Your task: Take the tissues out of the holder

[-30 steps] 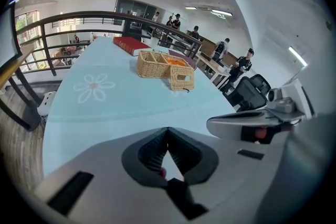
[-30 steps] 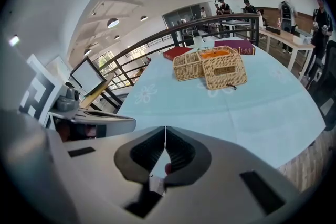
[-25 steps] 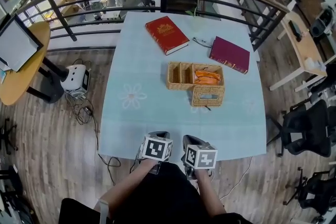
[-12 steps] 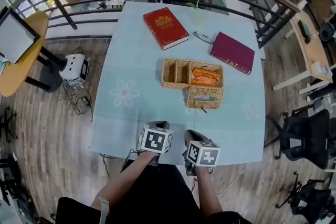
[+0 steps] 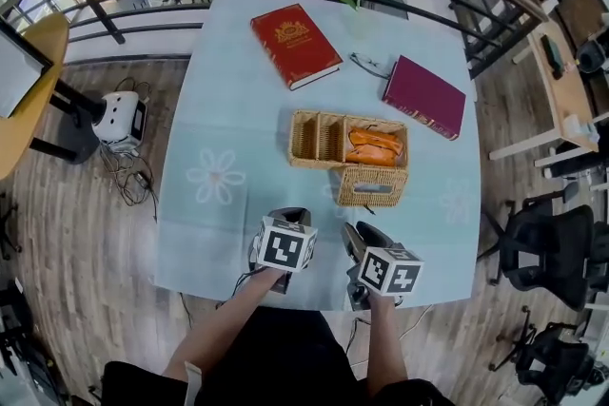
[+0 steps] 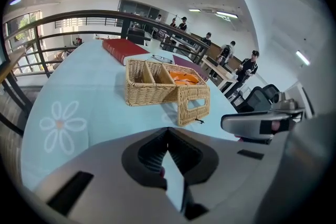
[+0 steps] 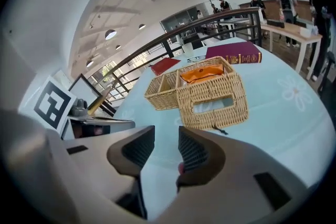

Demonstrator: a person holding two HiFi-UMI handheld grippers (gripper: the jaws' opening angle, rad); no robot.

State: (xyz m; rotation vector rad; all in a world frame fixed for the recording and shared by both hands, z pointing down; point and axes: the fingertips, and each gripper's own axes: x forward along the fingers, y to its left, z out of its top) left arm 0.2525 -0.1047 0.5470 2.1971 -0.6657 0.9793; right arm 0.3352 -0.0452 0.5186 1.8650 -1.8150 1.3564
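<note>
The left gripper (image 5: 289,216) hovers over the near edge of the pale blue tablecloth (image 5: 219,109), its jaws pressed together on nothing. Just to its right, the right gripper (image 5: 356,235) has jaws that have just been opening and stand apart, empty. Ahead of both and apart from them, the tissues (image 5: 373,189) sit inside the wicker holder (image 5: 348,196), showing through its side slot.

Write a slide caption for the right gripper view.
Right gripper, jaws just opening with nothing between them, faces the wicker holder on the blue table.
</note>
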